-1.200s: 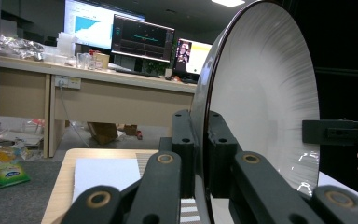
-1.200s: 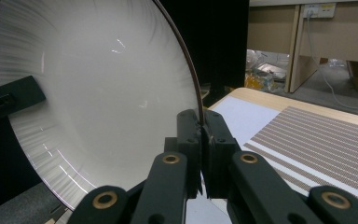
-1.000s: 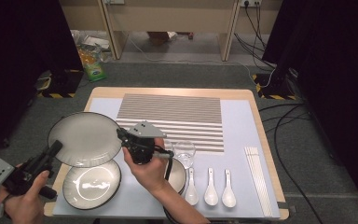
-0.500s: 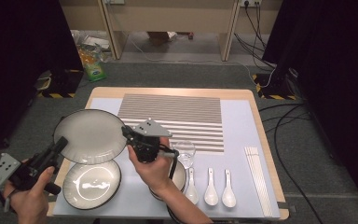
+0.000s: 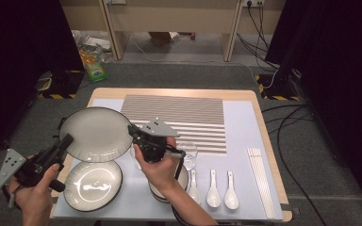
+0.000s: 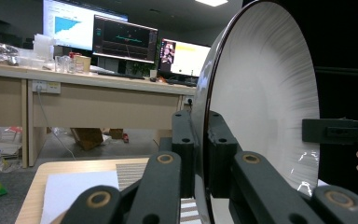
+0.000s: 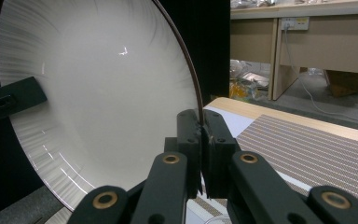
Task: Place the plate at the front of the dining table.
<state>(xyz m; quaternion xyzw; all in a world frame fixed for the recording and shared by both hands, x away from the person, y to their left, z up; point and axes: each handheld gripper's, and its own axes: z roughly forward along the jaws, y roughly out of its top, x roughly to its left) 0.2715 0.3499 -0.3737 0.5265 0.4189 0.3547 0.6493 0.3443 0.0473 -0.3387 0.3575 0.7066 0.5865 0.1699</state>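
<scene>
Hands of a person grip two claws that clamp one large plate [image 5: 95, 133] by opposite edges above the desk [image 5: 245, 96]. The left claw [image 5: 65, 142] pinches the plate's lower left rim, its jaws closed on the rim as the left gripper view shows [image 6: 200, 140]; the right claw [image 5: 134, 133] bites the right rim, jaws pressed together on the thin edge in the right gripper view [image 7: 200, 128].

Much of the bowl [image 5: 169, 181] under the right forearm is hidden, and the clear glass [image 5: 188, 151] just beyond the right claw is hard to make out against the pale mat. The left claw's cable runs off the bottom edge of the high view.

The plate is held clear of the desk, tilted, its pale face turned up and toward the person; being round, it has no long axis. A second plate [image 5: 92, 183] lies flat below the left claw, and three white spoons [image 5: 212, 188] lie to the right of the right claw.

Compared with a second earlier, the held plate sits a little higher and nearer the striped mat [image 5: 179, 117], with both grips unchanged.
</scene>
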